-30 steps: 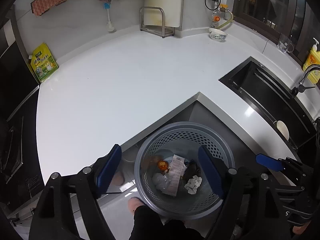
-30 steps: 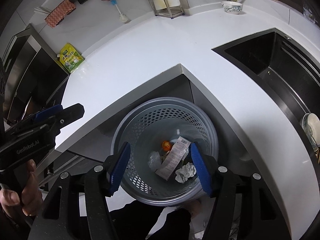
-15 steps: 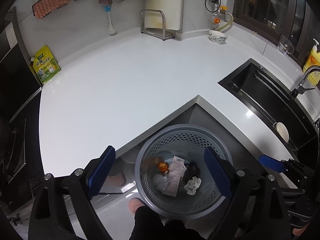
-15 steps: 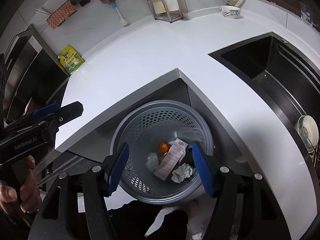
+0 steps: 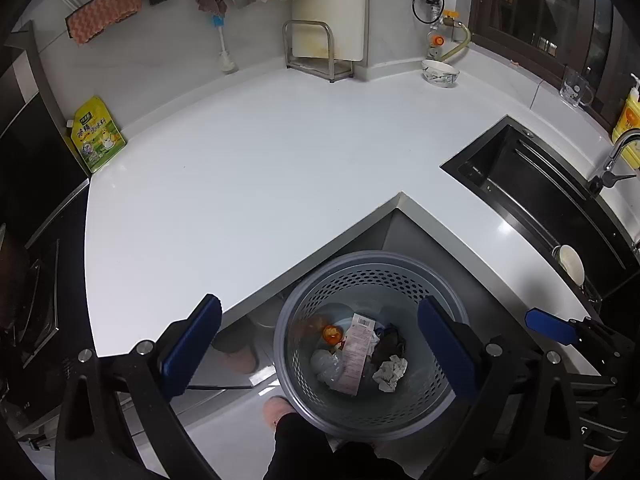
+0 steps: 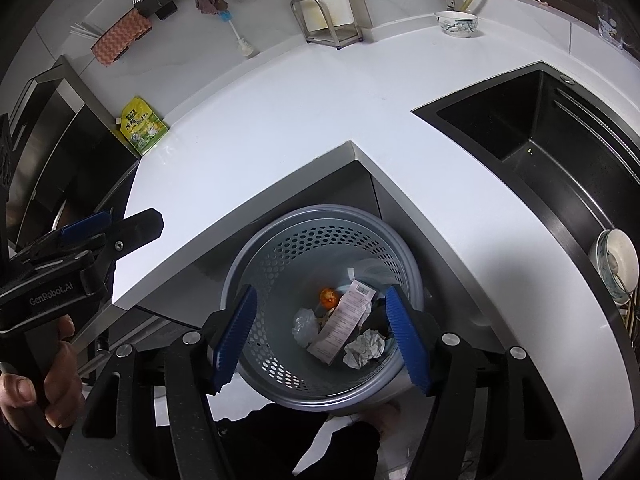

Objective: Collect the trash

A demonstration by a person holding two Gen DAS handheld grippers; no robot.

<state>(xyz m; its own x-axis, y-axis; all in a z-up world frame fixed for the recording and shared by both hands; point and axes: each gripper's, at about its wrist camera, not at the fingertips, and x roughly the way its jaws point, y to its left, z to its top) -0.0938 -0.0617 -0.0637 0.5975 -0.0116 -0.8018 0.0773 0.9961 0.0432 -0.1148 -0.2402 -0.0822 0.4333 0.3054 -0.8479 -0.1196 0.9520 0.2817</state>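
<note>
Jaws of both grippers were found spread wide and empty, hanging above the waste basket.

Item 1. Left gripper [image 5: 320, 340]: blue pads parted, nothing held; basket framed between them.

Item 2. Right gripper [image 6: 322, 334]: blue pads parted, nothing held; likewise poised over the basket.

Item 3. Waste basket [image 5: 452, 308]: grey, perforated wall, set on the floor against the inner corner of the L-shaped white tabletop [image 5: 248, 184].

Item 4. Trash, all lodged at the bottom of the basket: long printed wrapper with barcode [image 5: 355, 354]; crumpled white paper [image 5: 390, 372]; clear crumpled plastic [image 5: 326, 364]; small orange piece [image 5: 332, 333]; dark wad [image 5: 390, 346], nature not made out.

Item 5. Objects beyond the basket, on the tabletop: yellow-green pouch [image 5: 96, 134] at the far left edge; patterned bowl [image 5: 440, 73] by the back wall; metal rack [image 5: 316, 54] holding a board. None of these was judged to be trash.

Item 6. Black sink [image 5: 528, 192], to the right of the basket, with a dish at its near end.

Assessment: no loose trash was seen on the tabletop, so the collecting was judged complete or nearly so. To finish well, the tabletop should be scanned once from above the basket, jaws kept parted and clear of the rim.
</note>
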